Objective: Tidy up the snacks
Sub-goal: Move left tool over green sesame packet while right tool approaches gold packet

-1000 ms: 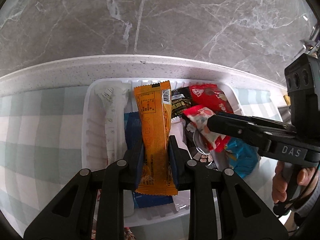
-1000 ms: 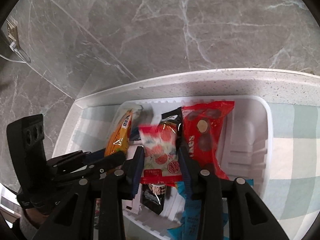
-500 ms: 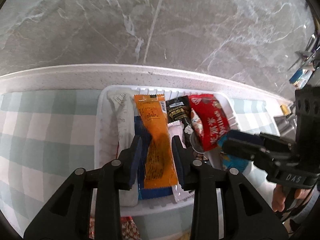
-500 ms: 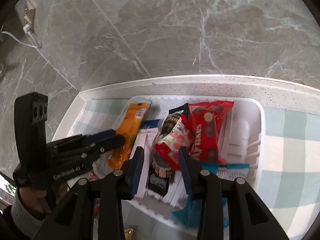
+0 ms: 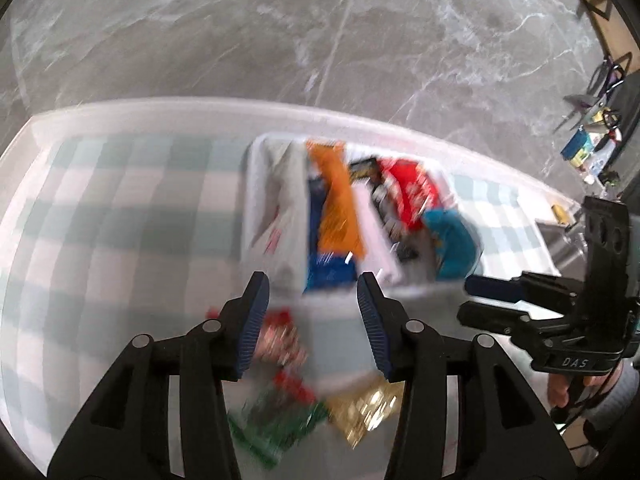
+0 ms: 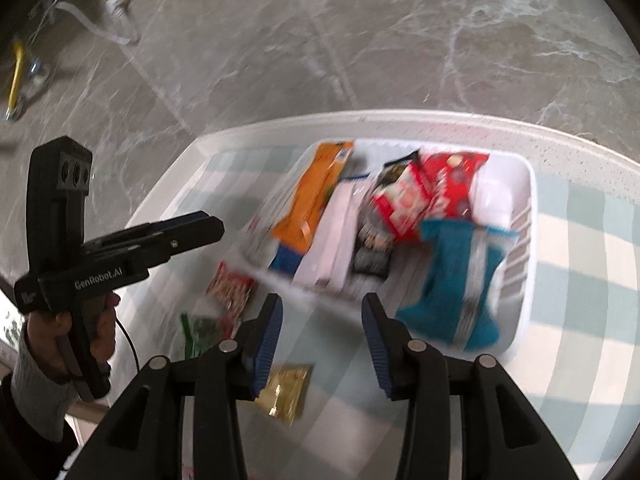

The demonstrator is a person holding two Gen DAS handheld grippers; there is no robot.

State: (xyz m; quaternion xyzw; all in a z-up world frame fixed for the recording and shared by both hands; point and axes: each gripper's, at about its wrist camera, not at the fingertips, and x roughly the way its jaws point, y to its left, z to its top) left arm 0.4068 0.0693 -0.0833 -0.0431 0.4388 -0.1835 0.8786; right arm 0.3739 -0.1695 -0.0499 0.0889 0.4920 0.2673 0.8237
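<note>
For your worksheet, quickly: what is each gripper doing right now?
Left gripper: jaws opening, nothing between them.
Right gripper: jaws opening, nothing between them.

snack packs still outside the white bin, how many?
3, all on the checked cloth in front of the white bin: red-white pack nearest the bin, green pack beside it, gold pack nearest the camera. Frames are blurred; more may be hidden behind the fingers.

Home dining spot: white speckled table (image 6: 560, 136), checked tablecloth (image 5: 120, 208), grey marble-tile floor (image 5: 280, 20), white snack tray (image 6: 524, 216) near far edge.
</note>
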